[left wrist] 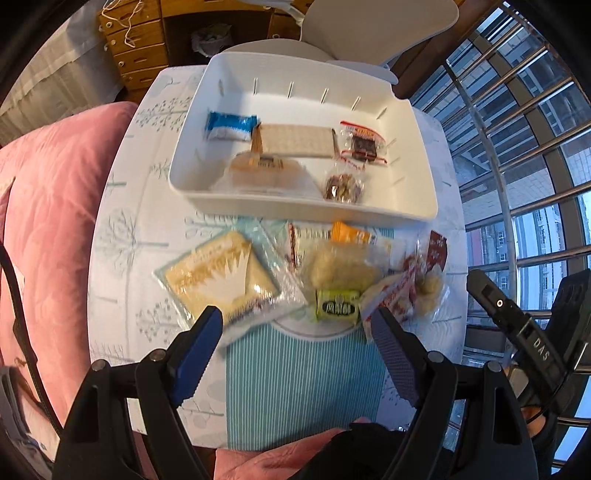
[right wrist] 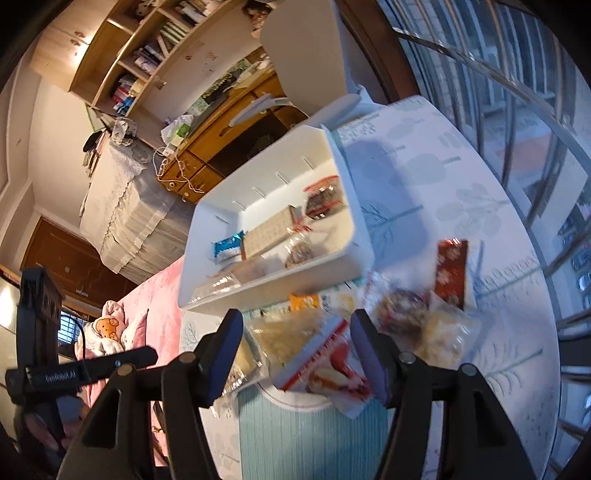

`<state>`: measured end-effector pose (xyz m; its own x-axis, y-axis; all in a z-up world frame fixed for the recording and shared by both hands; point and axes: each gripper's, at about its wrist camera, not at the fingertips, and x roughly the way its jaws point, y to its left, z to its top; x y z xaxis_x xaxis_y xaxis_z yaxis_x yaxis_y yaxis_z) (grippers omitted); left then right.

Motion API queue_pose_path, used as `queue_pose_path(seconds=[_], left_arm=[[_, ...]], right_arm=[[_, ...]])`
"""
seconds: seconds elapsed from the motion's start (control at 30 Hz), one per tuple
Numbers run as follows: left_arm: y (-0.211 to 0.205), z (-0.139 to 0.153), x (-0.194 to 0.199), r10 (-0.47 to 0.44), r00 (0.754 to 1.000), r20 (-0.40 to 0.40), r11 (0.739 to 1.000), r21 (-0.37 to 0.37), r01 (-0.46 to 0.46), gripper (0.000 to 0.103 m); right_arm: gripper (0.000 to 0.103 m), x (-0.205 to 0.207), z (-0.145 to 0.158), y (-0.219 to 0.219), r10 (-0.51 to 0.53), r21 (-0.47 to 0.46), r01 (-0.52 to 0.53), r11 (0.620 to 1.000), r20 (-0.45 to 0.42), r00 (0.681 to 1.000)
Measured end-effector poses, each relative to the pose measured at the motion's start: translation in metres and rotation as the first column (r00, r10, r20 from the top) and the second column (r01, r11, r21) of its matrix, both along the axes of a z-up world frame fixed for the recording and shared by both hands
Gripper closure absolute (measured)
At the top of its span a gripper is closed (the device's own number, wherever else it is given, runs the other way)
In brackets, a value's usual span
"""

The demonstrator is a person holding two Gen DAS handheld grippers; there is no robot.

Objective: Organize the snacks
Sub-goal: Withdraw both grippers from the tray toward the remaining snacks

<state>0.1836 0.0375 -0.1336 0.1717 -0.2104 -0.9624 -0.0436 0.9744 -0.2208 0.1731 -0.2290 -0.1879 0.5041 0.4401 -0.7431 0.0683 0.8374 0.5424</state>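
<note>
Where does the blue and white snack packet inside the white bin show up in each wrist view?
Left wrist view: the blue and white packet lies in the white bin's upper left part, left of the tan cracker pack.
Right wrist view: the packet sits left of centre, in the bin's lower left part, again beside the cracker pack.
Shared landmark: the tan cracker pack.

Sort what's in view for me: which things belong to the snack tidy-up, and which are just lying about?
Part of the job:
- white bin, already holding a blue packet and a cracker pack
- loose on the table: square biscuit pack, green packet, red-and-white packet, dark red packet

Just lying about:
- pink quilt
- white chair
- wooden drawers
</note>
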Motion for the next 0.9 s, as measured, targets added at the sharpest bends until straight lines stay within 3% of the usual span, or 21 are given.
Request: queue_pose_path(seconds=[0.3,0.57,0.9], left_arm=[[-0.008,-0.009,-0.032,0.016,1.000,0.013,1.000,0.009,-0.016,0.021],[-0.001,-0.021,-0.048,0.002,1.000,0.011,0.999,0.046,-0.002,0.021],[0.015,-0.045,-0.046,-0.069,0.997,-0.045,0.992,0.107,0.073,0.019]], right_arm=[[0.042,-0.019,-0.025,-0.020,0.025,0.023,-0.023,0.999,-0.100,0.995],[0.041,-0.021,-0.062,-0.029,0.018,0.105,0.009,0.994,-0.252,0.967],[0.023,-0.024,-0.101,-0.023,-0.013,0.245,0.120,0.962,-0.397,0.918]])
